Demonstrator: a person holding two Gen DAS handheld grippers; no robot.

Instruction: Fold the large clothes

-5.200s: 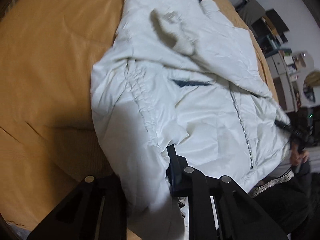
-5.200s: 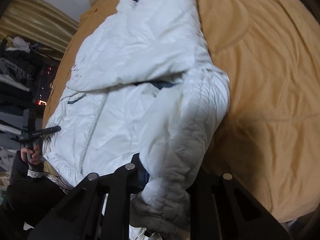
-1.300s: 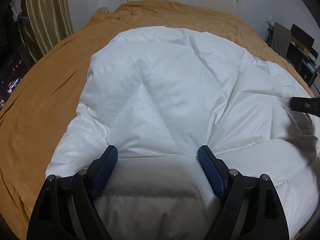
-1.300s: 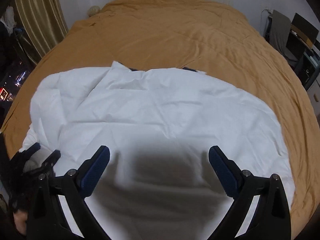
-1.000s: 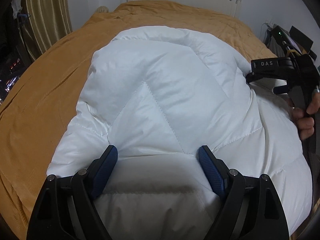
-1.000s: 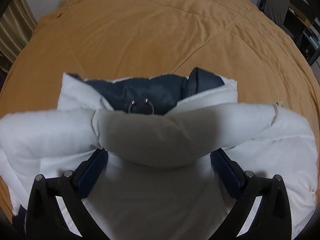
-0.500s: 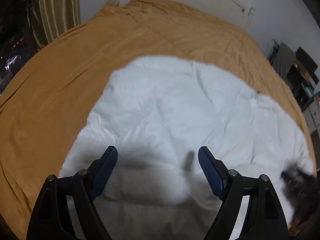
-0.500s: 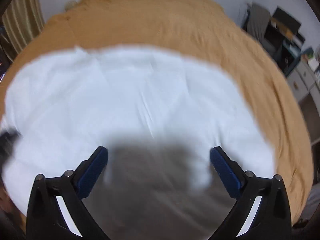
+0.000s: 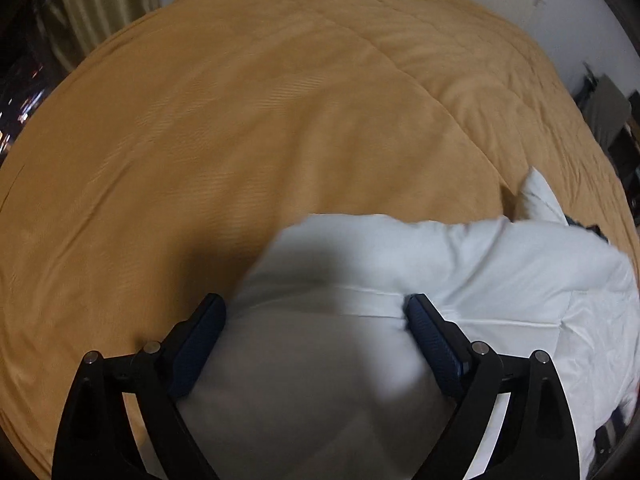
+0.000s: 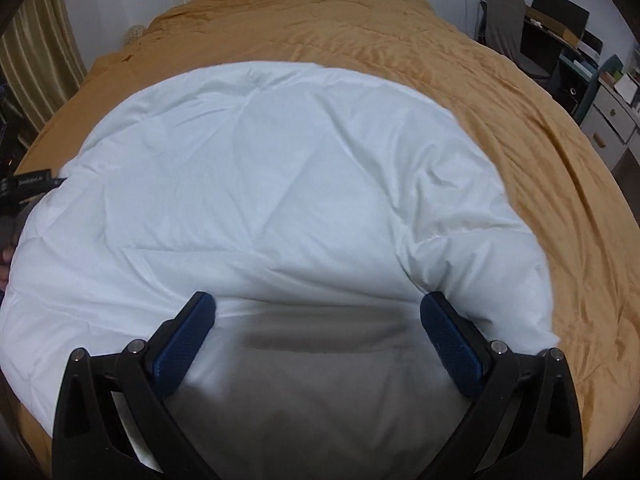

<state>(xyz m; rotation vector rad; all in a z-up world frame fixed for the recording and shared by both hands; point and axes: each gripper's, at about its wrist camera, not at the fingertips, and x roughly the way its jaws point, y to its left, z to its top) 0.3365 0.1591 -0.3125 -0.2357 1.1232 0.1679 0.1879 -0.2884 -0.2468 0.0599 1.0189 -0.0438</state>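
The white jacket (image 9: 440, 264) is showing motion blur along its far edge ahead of the left claw (image 9: 316, 312), and its near part is running off the bottom edge between the fingers. To the right claw's (image 10: 318, 312) left, the picture's edge is cutting off the other claw and a hand. The jacket is hiding the bed (image 10: 540, 120) beneath it.

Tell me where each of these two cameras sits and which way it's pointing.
Left wrist: on the left gripper, looking forward over the white puffy jacket and orange bedspread; its open fingers show.
Right wrist: on the right gripper, facing the jacket toward the wall; open fingers show.
Shared: jacket and bedspread.
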